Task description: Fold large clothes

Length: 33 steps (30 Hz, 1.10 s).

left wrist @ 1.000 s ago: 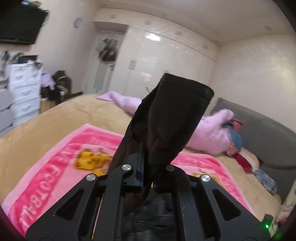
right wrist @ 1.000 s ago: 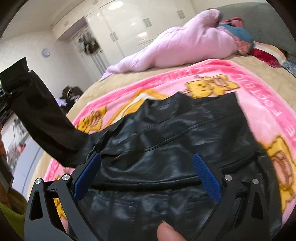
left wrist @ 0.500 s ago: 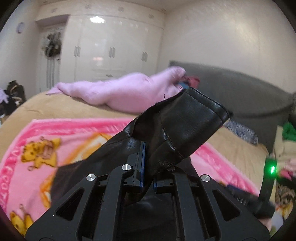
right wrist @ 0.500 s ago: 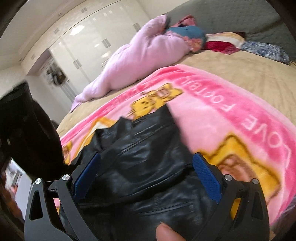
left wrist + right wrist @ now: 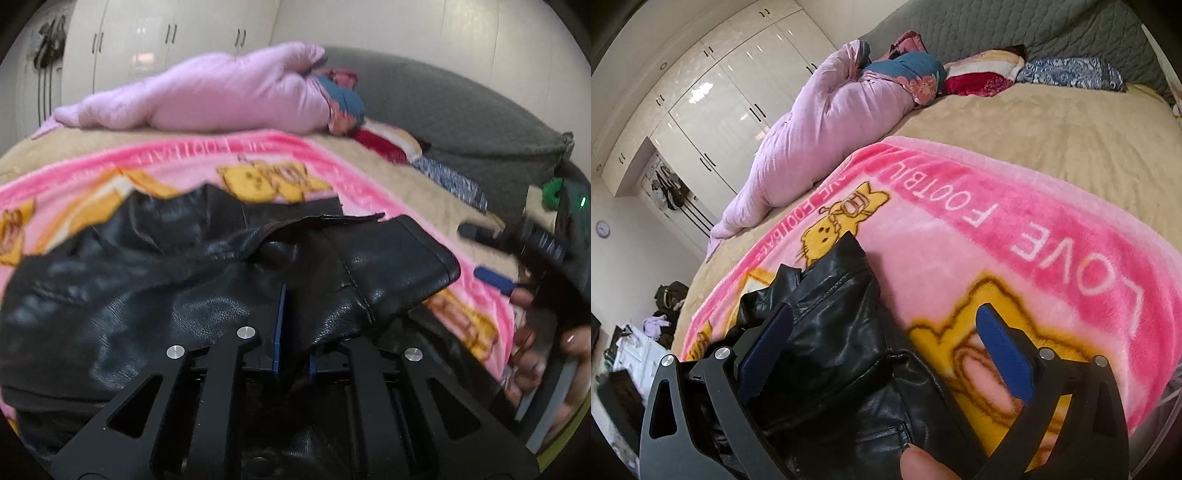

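A black leather jacket (image 5: pixel 122 295) lies on a pink cartoon blanket (image 5: pixel 166 162) on the bed. My left gripper (image 5: pixel 293 332) is shut on the jacket's sleeve (image 5: pixel 391 266), whose cuff sticks out to the right, low over the jacket body. In the right wrist view the jacket (image 5: pixel 834 332) lies at the lower left on the blanket (image 5: pixel 1015 229). My right gripper (image 5: pixel 882 350) is open and empty over the jacket's right edge. It also shows in the left wrist view (image 5: pixel 517 254), at the far right, held by a hand.
A pink quilt (image 5: pixel 827 122) is bundled at the far side of the bed, with coloured clothes (image 5: pixel 979 77) and a grey headboard (image 5: pixel 461 122) beside it. White wardrobes (image 5: pixel 713 103) line the wall. The tan bedspread (image 5: pixel 1052 133) extends to the right.
My left gripper has swung right and down, carrying the sleeve from high in the air onto the jacket body. My right gripper has shifted right, toward the jacket's edge.
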Motion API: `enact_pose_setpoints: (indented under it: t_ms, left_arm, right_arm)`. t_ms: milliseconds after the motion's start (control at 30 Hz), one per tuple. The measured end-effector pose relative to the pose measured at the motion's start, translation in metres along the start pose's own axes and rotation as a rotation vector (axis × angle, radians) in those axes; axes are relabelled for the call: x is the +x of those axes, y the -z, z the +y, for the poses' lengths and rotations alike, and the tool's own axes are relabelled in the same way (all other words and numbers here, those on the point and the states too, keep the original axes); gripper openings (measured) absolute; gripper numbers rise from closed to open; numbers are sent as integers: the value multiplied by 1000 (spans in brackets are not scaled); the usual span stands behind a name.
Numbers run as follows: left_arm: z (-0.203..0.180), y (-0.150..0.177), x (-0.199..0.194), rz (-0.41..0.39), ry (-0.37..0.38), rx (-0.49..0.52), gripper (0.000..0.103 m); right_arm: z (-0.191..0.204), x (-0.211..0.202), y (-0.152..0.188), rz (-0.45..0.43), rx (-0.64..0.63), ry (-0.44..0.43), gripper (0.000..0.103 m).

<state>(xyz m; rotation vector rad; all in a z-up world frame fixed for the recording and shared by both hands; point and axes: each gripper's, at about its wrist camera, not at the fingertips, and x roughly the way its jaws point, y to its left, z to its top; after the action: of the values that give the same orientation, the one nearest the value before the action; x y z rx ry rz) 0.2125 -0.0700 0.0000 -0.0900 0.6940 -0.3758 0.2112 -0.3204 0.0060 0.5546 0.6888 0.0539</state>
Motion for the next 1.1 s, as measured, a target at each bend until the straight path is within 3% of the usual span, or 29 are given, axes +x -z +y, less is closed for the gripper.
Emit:
enact_pose_setpoints:
  t_ms: [100,233,267,300,367,400,567,667,767,867,1000,1033,1100]
  left_arm:
    - [-5,11,17,67,-13,28,7]
    - [-12,24,27,126,-26,72,20]
    - [-14,27,27,132,-25,79,30]
    - [-14,29,28,140,-26,84,35]
    - [-17,32,27,159,-34,99,81]
    - [-18,34,25,159,-31,100,85]
    - [-23,42,12,172,-24,123,90]
    - [-13,43,-9,148,2,86,91]
    - [6,40,-36,99,-7,51,93]
    - [41,32,-62,39,-99,-5,93]
    - [105,22,-93,-29,-224,-165,93]
    - [123,21,-101,-45,-248,-219,93]
    - [148,20,-112,-67,-282,-295,93]
  right_arm:
    - [0,4,1,16,8,-17,99]
    - [4,8,4,41,6,-48,99]
    - [4,10,5,58,13,-77,99]
    - [5,12,5,71,24,-104,99]
    - [6,18,8,112,51,-175,99]
    - [8,19,9,123,51,-189,99]
    - [31,31,19,203,1,-262,97]
    - [41,39,25,259,-9,-313,81]
    - [48,48,30,306,-23,-310,72]
    - [54,56,31,338,-24,-304,67]
    - [61,72,30,371,-25,-273,63]
    - [61,76,31,375,-28,-258,59]
    - [61,86,34,393,-34,-216,42]
